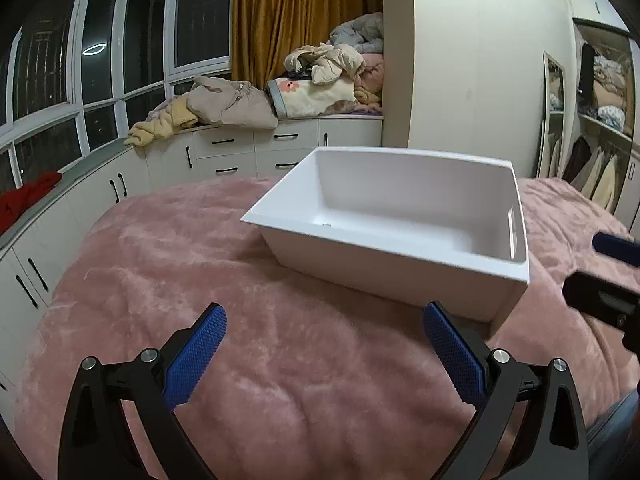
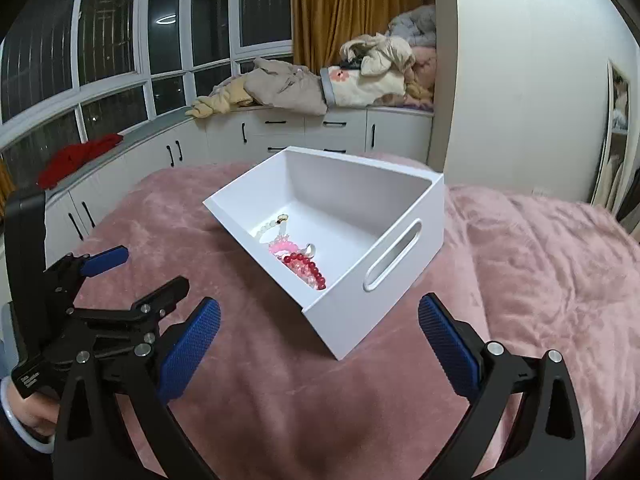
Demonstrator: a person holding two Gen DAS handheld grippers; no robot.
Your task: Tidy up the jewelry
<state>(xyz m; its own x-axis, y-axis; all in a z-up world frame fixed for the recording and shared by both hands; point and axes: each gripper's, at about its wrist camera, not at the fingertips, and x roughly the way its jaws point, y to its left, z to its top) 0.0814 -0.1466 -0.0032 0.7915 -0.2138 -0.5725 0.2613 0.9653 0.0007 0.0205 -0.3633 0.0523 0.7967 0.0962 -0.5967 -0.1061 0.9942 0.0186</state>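
Note:
A white box (image 2: pixel 384 280) with slot handles stands on the pink blanket; it also shows in the left wrist view (image 1: pixel 400 276). In it lie a red bead bracelet (image 2: pixel 307 266), a pink piece (image 2: pixel 283 246) and a white bead bracelet (image 2: pixel 267 229); the left wrist view shows only a small bit at the box floor. My right gripper (image 2: pixel 319 314) is open and empty, just short of the box's near corner. My left gripper (image 1: pixel 325 324) is open and empty, low over the blanket before the box; it shows at the left of the right wrist view (image 2: pixel 152 268).
The pink blanket (image 1: pixel 240 360) covers the bed. White cabinets (image 1: pixel 224 152) with piled clothes (image 1: pixel 240 104) line the dark windows behind. A red cloth (image 2: pixel 80 156) lies on the sill. An open wardrobe (image 1: pixel 600 120) stands at the right.

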